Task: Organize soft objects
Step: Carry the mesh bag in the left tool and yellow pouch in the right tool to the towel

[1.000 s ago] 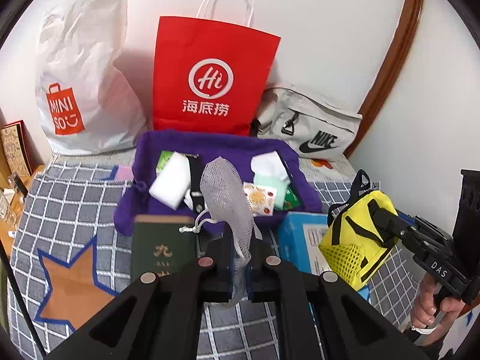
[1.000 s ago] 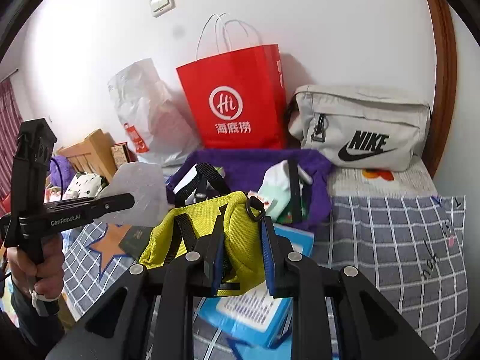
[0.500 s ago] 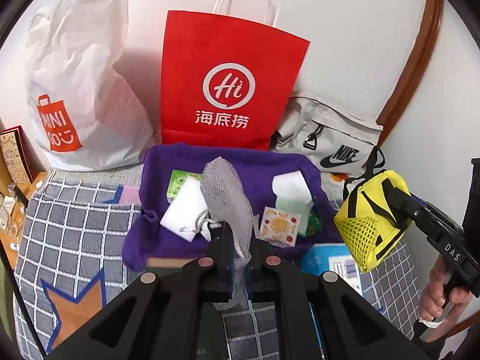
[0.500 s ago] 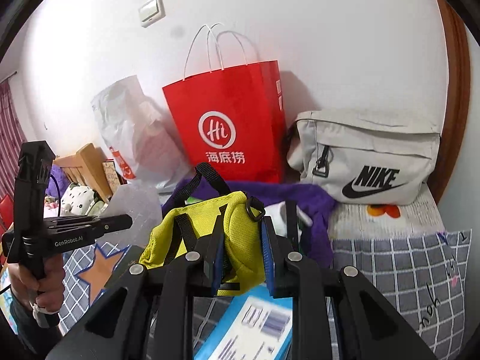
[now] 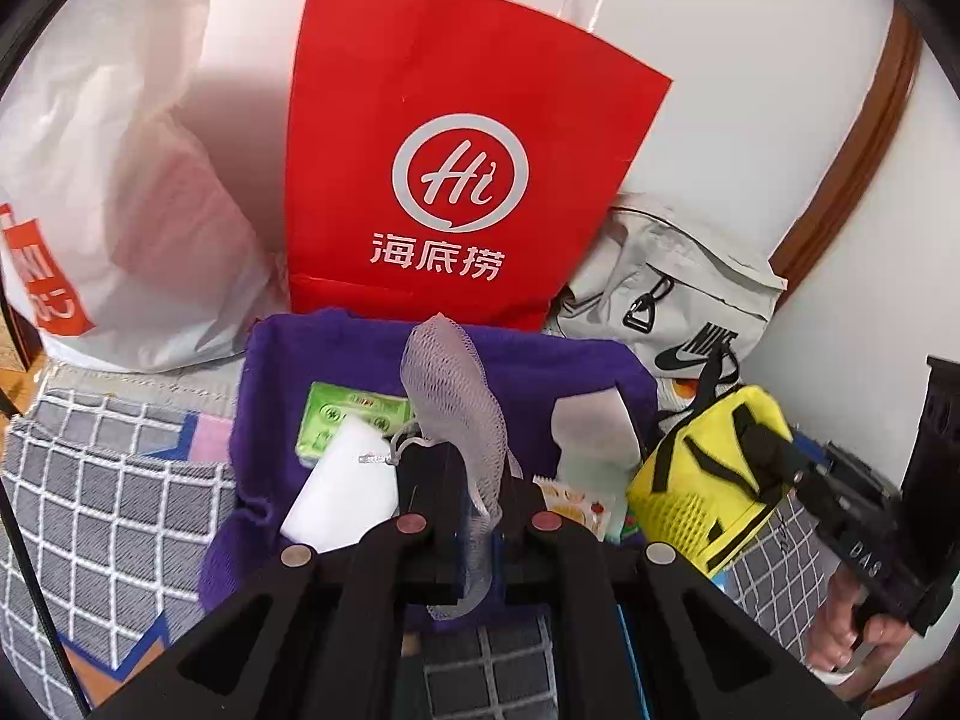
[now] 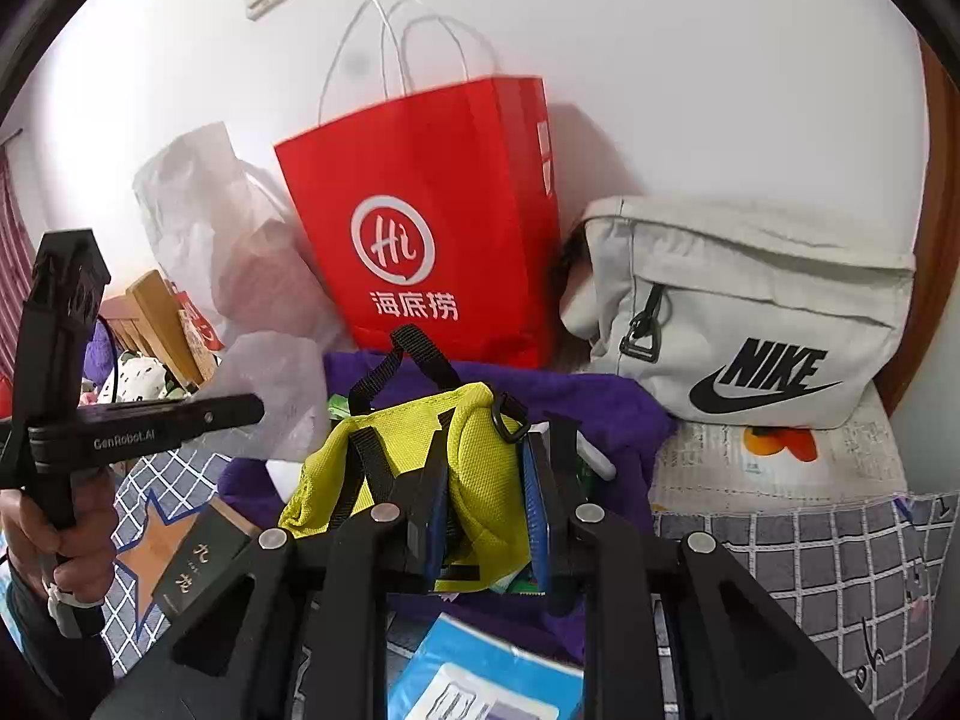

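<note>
- The left gripper [image 5: 480,516] is pinching a white mesh pouch [image 5: 450,396], its fingers closed down to the thickness of the netting.
- The pouch is standing up between the fingers and hanging over the purple cloth bin [image 5: 270,372], with its drawstring dangling on the left side.
- The right gripper [image 6: 480,504] is clamping a yellow bag [image 6: 408,456], its fingers pressing in on the padded fabric from both sides.
- The yellow bag is being held in the air just beside the bin's right edge, its black strap [image 6: 414,354] looping upward.
- Inside the bin, a white sponge [image 5: 348,492], a green packet [image 5: 342,420], a pale tissue pack [image 5: 594,438] and an orange-print sachet [image 5: 576,501] are lying together.
- A red paper bag [image 5: 456,144] is standing against the wall right behind the bin.
- A white plastic bag [image 5: 114,180] is leaning to the left of the red one, and a grey Nike bag [image 6: 750,312] is sitting to its right.
- A dark green booklet [image 6: 198,564] and a blue pack [image 6: 480,666] are lying on the checked cover [image 6: 780,564] in front of the bin.
</note>
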Action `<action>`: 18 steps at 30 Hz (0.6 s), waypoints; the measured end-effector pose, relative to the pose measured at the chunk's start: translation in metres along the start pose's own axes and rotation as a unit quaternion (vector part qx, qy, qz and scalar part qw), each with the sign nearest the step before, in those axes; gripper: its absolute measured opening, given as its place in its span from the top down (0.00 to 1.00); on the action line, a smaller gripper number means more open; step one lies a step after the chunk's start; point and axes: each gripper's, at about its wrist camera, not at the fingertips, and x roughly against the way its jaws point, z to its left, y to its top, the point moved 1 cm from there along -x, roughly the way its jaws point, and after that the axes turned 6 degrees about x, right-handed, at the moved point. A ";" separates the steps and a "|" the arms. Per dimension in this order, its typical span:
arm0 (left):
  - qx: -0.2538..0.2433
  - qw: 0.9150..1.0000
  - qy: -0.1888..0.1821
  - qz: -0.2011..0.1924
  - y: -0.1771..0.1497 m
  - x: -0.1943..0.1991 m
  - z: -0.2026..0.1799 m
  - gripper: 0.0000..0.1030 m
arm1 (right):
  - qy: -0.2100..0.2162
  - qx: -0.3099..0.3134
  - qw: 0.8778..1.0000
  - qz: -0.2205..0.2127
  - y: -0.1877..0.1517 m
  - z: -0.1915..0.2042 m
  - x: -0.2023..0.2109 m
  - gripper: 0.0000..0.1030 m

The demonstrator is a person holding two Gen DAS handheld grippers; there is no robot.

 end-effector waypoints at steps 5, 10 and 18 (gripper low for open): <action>0.004 1.000 0.000 0.009 0.010 -0.024 0.002 0.94 | 0.006 -0.002 1.000 0.009 -0.003 -0.005 -0.020 0.78; -0.002 1.000 0.001 0.023 0.015 -0.045 0.005 0.94 | 0.010 -0.010 1.000 0.025 -0.009 -0.012 -0.042 0.78; 0.005 0.999 0.007 0.041 0.012 -0.069 0.016 0.94 | -0.007 -0.004 0.999 0.049 -0.019 -0.015 -0.067 0.78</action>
